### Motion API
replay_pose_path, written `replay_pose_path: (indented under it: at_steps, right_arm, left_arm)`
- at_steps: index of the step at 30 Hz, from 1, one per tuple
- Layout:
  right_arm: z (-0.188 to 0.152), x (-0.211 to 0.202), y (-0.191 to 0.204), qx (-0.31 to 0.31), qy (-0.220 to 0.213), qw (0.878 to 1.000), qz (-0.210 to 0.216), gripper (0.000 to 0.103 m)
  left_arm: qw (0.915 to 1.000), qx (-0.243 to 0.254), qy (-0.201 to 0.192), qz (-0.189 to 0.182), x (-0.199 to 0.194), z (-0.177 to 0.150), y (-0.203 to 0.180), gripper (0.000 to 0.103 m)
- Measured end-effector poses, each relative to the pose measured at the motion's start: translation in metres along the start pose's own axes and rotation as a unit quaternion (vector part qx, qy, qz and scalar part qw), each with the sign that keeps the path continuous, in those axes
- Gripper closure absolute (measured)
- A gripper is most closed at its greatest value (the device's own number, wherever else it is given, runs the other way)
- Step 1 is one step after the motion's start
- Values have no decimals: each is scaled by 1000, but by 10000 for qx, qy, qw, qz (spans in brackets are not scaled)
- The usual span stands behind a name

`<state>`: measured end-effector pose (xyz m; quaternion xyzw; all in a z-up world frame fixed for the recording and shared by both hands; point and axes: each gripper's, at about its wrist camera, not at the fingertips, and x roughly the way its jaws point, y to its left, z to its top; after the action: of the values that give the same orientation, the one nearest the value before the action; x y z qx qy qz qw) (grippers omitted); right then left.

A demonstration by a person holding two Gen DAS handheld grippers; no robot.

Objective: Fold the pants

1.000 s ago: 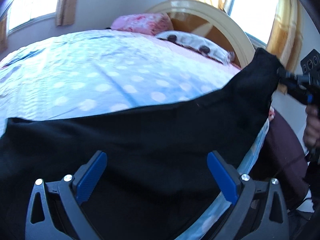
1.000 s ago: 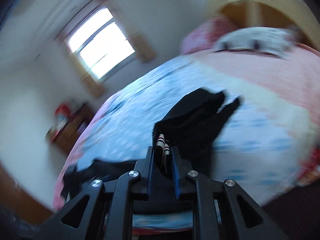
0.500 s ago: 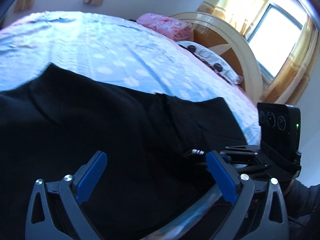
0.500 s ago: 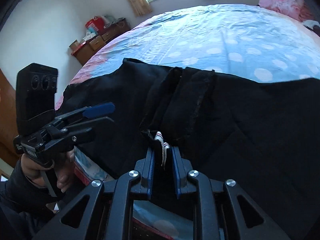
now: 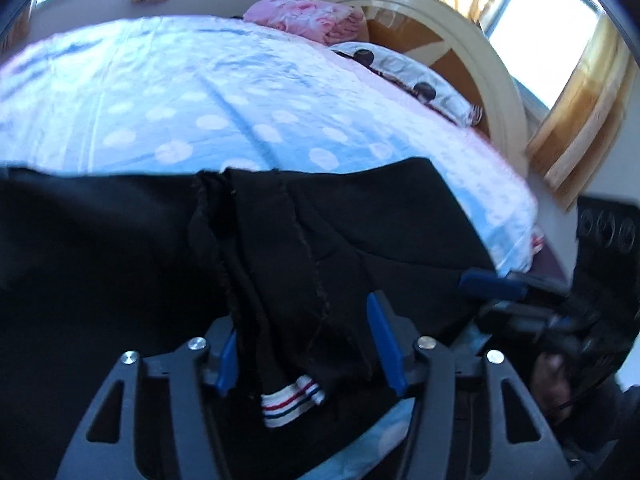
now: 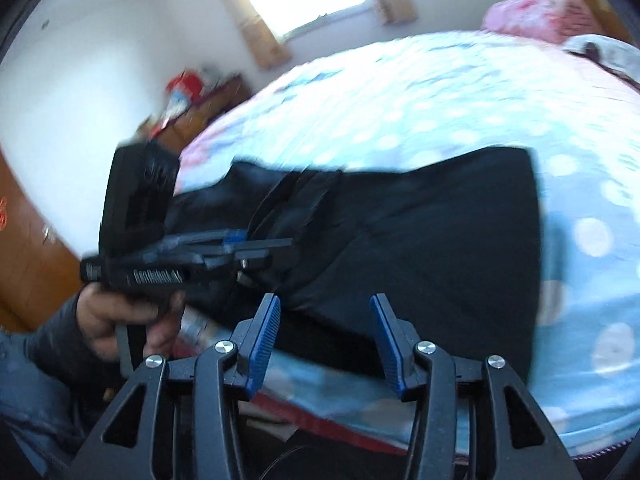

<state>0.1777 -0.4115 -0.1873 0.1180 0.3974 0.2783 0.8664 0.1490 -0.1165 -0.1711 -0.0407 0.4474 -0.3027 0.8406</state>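
Note:
The black pants (image 5: 360,232) lie folded over on the near edge of the bed, also seen in the right wrist view (image 6: 420,248). Their waistband end with a white, red and blue striped tag (image 5: 290,400) lies between the fingers of my left gripper (image 5: 308,350), whose jaws stand partly apart around the cloth. My right gripper (image 6: 324,340) is open and empty, just short of the pants' near edge. It shows at the right in the left wrist view (image 5: 492,284). The left gripper also shows in the right wrist view (image 6: 236,248), over the pants.
The bed has a light blue sheet with white dots (image 5: 192,92). A pink pillow (image 5: 308,16) and a white pillow (image 5: 404,76) lie by the curved wooden headboard (image 5: 472,52). A wooden cabinet with red items (image 6: 192,104) stands by the far wall.
My right gripper has let go of the waistband end and opened, drawing back. My left gripper has moved onto that end and narrowed around it.

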Motion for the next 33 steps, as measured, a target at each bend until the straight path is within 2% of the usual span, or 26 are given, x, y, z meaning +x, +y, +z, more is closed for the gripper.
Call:
replay_pose_path:
  at_steps: [2,3,4,5,6,12,15,20,24,26,29,31,33]
  right_arm:
    - [2,-4,-8,209,-103,9997,10,54]
    - [2,-4,-12,291,-147,9995,46,54]
    - [1,-8,-14,322,-184,9993,52,54]
    - [0,-10,-16,362,-231,9991,26,54]
    - [0,-12,-18,405,-283,9988,7,54]
    - [1,-32,-22,581,-752,9955,59,54]
    - [2,-37,-18,530,-895,9946,74,54]
    - [2,-17,-1,288,-634,9976,54,54]
    - [1,-1,10,59,-371,9993,8,54]
    - [-2,10,11,5,-201,9996,-199,54]
    - [-6,26,-2,216,134,9981,-553,54]
    - [-7,28,-13,447,170,9979,-444,54]
    - [-5,27,-15,505,190,9976,-432,54]
  left_arm:
    - [9999,54,23,138,4,1,-3,47]
    - [9997,88,24,229,6,3,-3,64]
    - [9990,154,70,411,10,4,-4,88]
    - [9981,219,80,569,11,6,-4,90]
    - [9985,186,58,511,9,7,-3,93]
    - [9974,71,-325,637,-29,4,11,95]
    - [9966,-191,-425,685,-54,-3,31,95]
    - [9949,-567,-330,764,-63,-22,61,95]
    - [9953,-575,-248,742,-55,-31,68,95]
    - [9952,-684,-178,682,-46,-35,73,95]
    - [9956,-656,-240,630,-44,-35,74,92]
    - [9957,-617,-251,643,-44,-34,74,87]
    - [9957,-661,-279,590,-46,-34,76,87]
